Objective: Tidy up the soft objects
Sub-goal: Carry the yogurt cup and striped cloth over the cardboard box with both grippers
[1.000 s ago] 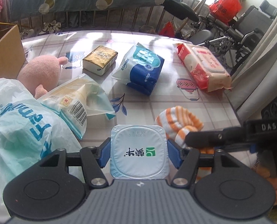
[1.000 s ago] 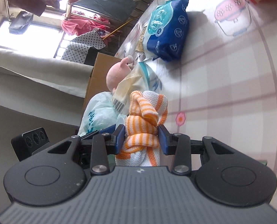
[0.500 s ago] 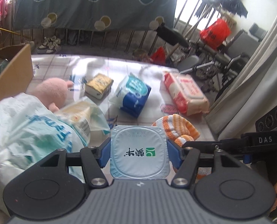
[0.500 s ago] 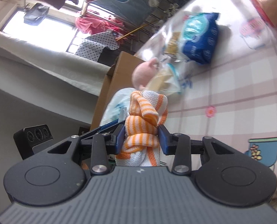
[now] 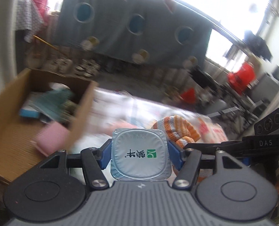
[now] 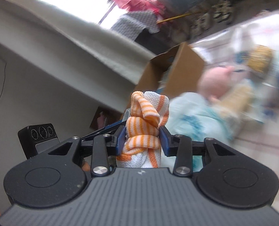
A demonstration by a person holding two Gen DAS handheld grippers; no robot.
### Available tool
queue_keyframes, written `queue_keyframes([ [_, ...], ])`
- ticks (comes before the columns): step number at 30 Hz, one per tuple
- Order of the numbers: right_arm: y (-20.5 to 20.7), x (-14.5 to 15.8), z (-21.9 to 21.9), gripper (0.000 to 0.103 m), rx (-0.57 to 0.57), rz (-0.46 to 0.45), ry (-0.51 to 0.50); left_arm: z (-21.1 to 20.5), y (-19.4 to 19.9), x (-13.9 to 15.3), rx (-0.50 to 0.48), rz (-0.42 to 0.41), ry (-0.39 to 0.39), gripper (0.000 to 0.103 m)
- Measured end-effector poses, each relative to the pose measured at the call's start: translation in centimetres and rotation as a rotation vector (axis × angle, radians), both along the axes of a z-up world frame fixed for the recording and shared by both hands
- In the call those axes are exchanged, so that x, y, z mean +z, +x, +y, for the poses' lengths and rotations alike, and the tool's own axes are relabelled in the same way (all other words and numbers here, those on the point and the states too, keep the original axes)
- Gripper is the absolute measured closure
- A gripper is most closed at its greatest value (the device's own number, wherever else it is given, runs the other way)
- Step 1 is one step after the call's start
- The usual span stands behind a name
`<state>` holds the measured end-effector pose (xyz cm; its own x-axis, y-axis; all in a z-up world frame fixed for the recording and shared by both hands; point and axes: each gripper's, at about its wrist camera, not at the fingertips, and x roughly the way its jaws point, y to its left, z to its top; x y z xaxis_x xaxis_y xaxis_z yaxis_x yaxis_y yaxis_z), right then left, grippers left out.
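Mid-task: left hand-held gripper [image 5: 140, 155] clamps yogurt cup [image 5: 140, 157], right hand-held gripper [image 6: 142, 138] clamps striped cloth [image 6: 145, 130]; cardboard box [image 5: 13, 131] partly filled, several items remain on surface [image 5: 120, 103].

The cardboard box [image 5: 36, 113] is open on top, but blurred items [image 5: 51, 103] already fill its far part; only a pink thing [image 5: 51, 137] lies on its near floor; right of the box, a pink plush [image 6: 216, 82] and a pale plastic bag [image 6: 194, 116] crowd the bench [image 5: 124, 103]; the right gripper [image 5: 188, 146] stands further right.
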<state>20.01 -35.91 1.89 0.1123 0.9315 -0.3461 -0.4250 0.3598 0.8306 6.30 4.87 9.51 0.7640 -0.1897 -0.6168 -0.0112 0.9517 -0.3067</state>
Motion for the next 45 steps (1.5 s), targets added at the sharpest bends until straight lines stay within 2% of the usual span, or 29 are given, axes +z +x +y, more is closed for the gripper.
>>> queue_keyframes([
  [5,3.7,2.1,9.7,0.065,0.093,0.024,-0.019,7.7,1.7,1.3,0.104,0.023,0.015,0.040],
  [9,6.9,2.6,17.1,0.065,0.136,0.056,-0.045,13.8,4.3,1.0,0.159,0.065,0.027,0.040],
  [12,9.3,2.1,22.2,0.066,0.156,0.075,-0.087,17.3,6.5,-0.1,0.192,0.101,0.039,0.040],
  [17,12.2,0.0,28.6,0.066,0.155,0.094,-0.186,21.5,10.3,-3.7,0.221,0.181,0.065,0.040],
  [22,15.1,-2.5,31.5,0.066,0.117,0.117,-0.242,23.3,13.6,-7.7,0.228,0.276,0.139,0.040],
  [29,17.2,-4.8,34.4,0.066,0.104,0.120,-0.308,24.8,16.8,-12.2,0.230,0.398,0.192,0.040],
  [35,18.3,-7.5,36.4,0.065,0.104,0.136,-0.380,25.1,18.2,-14.0,0.247,0.460,0.227,0.040],
  [45,18.7,-10.4,38.6,0.063,0.091,0.178,-0.464,25.3,18.8,-15.0,0.257,0.492,0.223,0.039],
])
